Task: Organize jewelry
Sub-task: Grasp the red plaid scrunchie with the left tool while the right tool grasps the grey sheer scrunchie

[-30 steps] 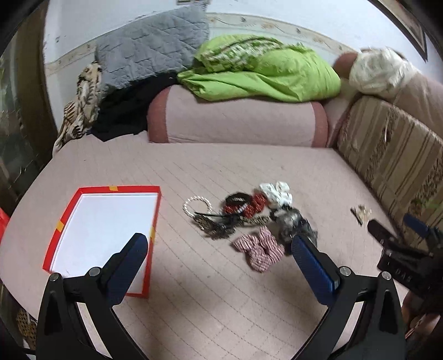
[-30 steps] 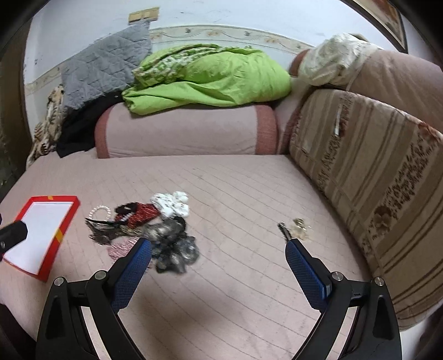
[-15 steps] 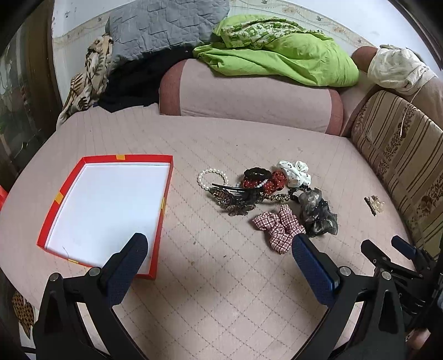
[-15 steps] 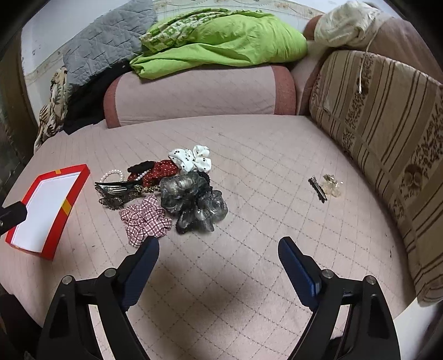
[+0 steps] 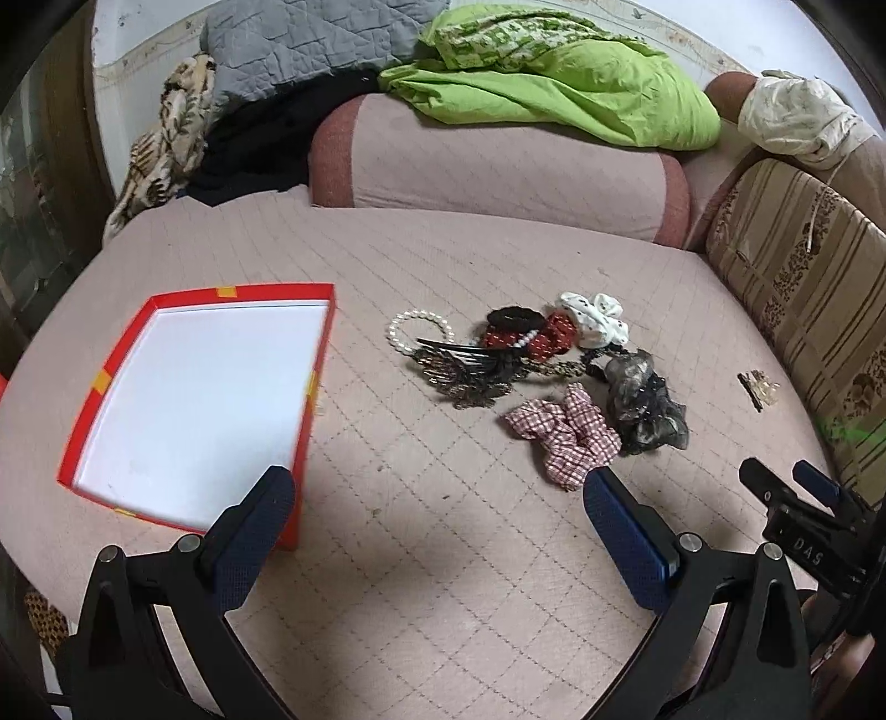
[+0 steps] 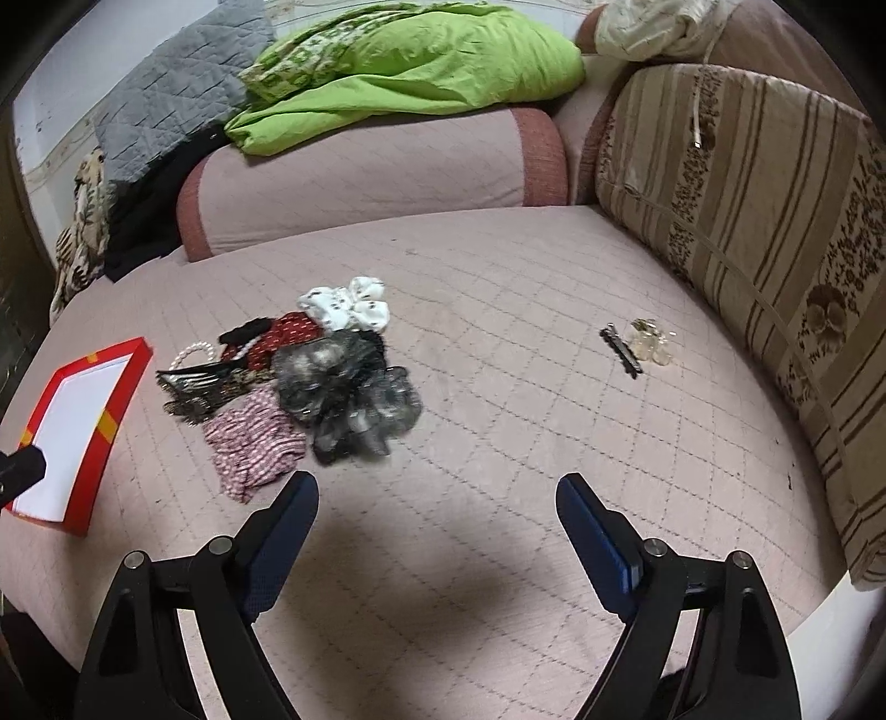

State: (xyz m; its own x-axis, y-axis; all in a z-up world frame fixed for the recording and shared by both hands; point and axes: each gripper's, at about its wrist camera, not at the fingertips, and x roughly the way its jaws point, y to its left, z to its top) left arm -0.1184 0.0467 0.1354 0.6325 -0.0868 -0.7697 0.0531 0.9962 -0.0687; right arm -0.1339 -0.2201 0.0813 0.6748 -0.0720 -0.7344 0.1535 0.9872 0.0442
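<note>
A pile of hair accessories and jewelry lies mid-bed: a pearl bracelet (image 5: 421, 329), a bronze comb (image 5: 470, 376), a red-checked scrunchie (image 5: 565, 435) (image 6: 252, 437), a grey sheer scrunchie (image 5: 645, 401) (image 6: 346, 390), a white bow (image 5: 595, 318) (image 6: 346, 302). A small clip and clear earrings (image 6: 637, 343) (image 5: 757, 387) lie apart to the right. An empty red-rimmed white box (image 5: 318, 354) (image 6: 124, 399) sits on the left. My left gripper (image 5: 432, 493) hovers open between the box and the pile. My right gripper (image 6: 437, 493) hovers open just before the pile, nothing between its fingers.
A pink bolster (image 5: 498, 166) with green bedding (image 5: 554, 77) and a grey quilt (image 5: 310, 44) bounds the far side. A striped cushion (image 6: 775, 232) lines the right edge. The right gripper's tips (image 5: 786, 487) show at the left wrist view's right edge.
Both grippers have sunk toward the bed and tilted further down, so the pile and box look larger and closer. The right gripper's jaws narrowed slightly. Nothing was taken hold of.
</note>
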